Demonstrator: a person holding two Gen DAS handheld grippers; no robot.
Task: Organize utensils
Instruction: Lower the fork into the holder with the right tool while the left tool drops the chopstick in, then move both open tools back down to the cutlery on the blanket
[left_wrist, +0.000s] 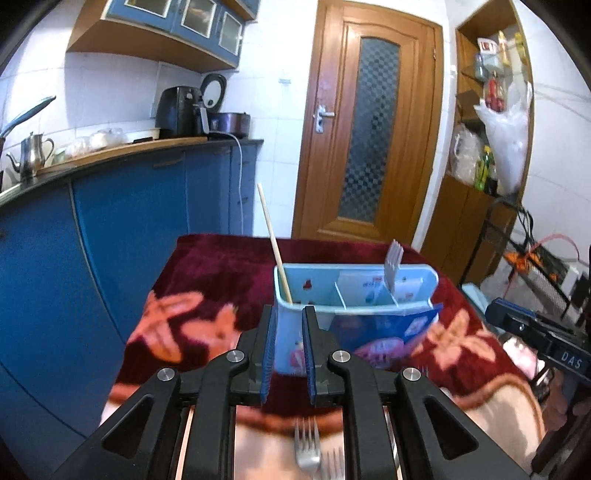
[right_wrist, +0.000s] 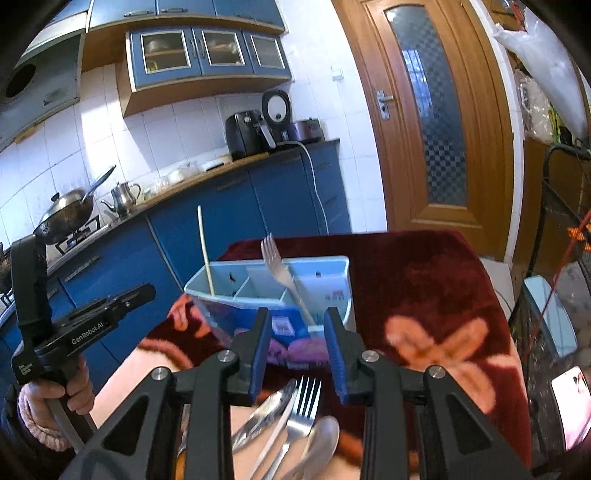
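Note:
A light blue utensil holder (left_wrist: 354, 291) with three compartments stands on the dark red floral cloth; it also shows in the right wrist view (right_wrist: 332, 291). A wooden chopstick (left_wrist: 275, 251) leans in its left compartment, also seen in the right wrist view (right_wrist: 205, 251). A fork (right_wrist: 284, 277) stands in the right compartment, tines up (left_wrist: 393, 264). My left gripper (left_wrist: 288, 317) hovers open and empty in front of the holder. My right gripper (right_wrist: 297, 319) is open and empty above loose forks (right_wrist: 301, 410) and spoons (right_wrist: 321, 439) on the cloth. A fork (left_wrist: 306, 443) lies below the left gripper.
A blue printed packet (left_wrist: 388, 332) leans against the holder's front. Blue kitchen cabinets (left_wrist: 129, 221) run along the left, with a kettle (left_wrist: 31, 153) and appliances on the counter. A wooden door (left_wrist: 369, 122) stands behind the table. Shelves and cables are on the right.

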